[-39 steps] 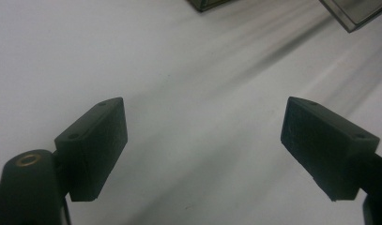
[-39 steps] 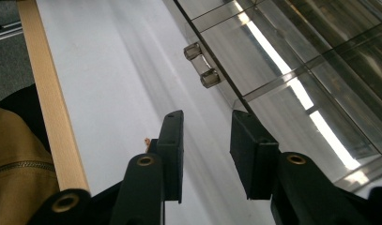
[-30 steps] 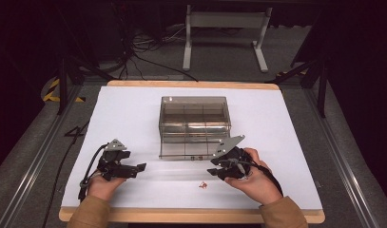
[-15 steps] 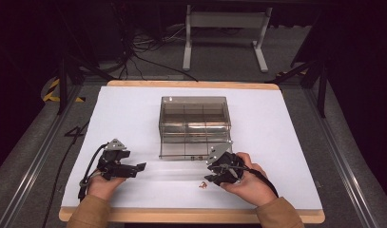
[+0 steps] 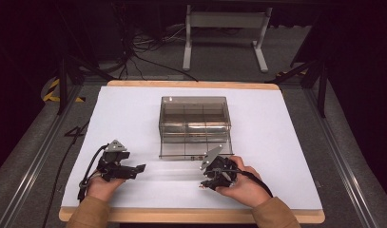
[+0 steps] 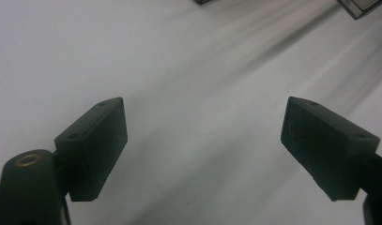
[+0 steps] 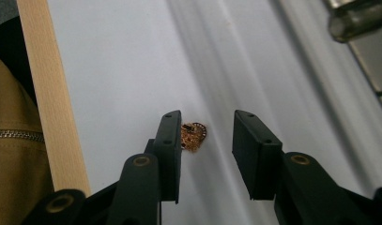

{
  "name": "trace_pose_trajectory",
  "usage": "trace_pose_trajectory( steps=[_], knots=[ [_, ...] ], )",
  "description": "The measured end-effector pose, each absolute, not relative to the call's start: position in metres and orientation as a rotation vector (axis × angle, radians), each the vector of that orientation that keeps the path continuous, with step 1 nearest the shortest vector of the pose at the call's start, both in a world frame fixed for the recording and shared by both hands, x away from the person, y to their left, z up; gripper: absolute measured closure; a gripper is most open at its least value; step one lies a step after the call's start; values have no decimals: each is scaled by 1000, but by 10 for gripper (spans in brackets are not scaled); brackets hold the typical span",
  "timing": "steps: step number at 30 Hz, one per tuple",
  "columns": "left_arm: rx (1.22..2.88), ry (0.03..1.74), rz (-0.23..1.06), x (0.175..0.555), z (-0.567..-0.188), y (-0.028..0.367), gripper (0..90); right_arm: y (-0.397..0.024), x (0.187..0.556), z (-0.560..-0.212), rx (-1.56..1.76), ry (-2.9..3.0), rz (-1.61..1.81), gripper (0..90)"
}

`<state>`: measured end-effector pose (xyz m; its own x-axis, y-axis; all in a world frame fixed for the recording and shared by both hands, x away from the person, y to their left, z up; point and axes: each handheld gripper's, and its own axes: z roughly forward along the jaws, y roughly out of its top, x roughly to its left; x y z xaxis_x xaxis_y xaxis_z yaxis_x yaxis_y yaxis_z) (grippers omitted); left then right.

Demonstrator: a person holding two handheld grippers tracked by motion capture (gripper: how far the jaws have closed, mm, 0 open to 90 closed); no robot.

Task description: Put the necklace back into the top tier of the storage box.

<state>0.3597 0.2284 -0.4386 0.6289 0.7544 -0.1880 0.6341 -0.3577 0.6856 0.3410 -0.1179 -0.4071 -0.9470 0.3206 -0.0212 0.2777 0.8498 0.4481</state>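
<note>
A tiny gold and dark trinket (image 7: 192, 136) lies on the white table top (image 5: 276, 142) near the front edge. It also shows in the high view as a trinket speck (image 5: 200, 186). My right gripper (image 7: 208, 124) tilts down over it, jaws open on either side, the trinket close beside the left finger (image 7: 171, 150). From above, the right gripper (image 5: 208, 183) sits in a hand at front centre. My left gripper (image 5: 140, 168) rests at front left, pointing right. Its jaws stand wide open over bare table in the left gripper (image 6: 202, 126) view.
A clear smoky box with compartments (image 5: 195, 124) stands mid-table just behind the right hand; its corner (image 7: 357, 18) shows in the right gripper view. The wooden table edge (image 7: 52, 117) and a tan sleeve (image 7: 10, 150) are close. A metal stand (image 5: 224, 23) is beyond the table.
The right gripper has dropped and tipped down toward the trinket, which now lies between its jaws. The left gripper has kept still.
</note>
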Motion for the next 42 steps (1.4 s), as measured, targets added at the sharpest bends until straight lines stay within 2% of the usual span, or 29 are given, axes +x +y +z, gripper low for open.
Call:
trace_pose_trajectory(
  steps=[13,17,25,33,34,42],
  knots=[
    [2095,1096,209,356,-439,233,155,-107,340,-419,427,2973,586,664],
    [2096,1093,212,357,-440,233,155,-107,339,-418,426,2975,580,692],
    [2097,1092,210,357,-440,233,154,-107,339,-418,404,3004,581,820],
    [2097,1091,214,357,-440,233,154,-108,338,-418,402,3006,576,844],
    [2096,1091,214,357,-440,233,154,-108,338,-417,401,3004,576,875],
    [2093,1097,207,355,-440,234,154,-107,337,-413,387,3002,585,878]
  ],
)
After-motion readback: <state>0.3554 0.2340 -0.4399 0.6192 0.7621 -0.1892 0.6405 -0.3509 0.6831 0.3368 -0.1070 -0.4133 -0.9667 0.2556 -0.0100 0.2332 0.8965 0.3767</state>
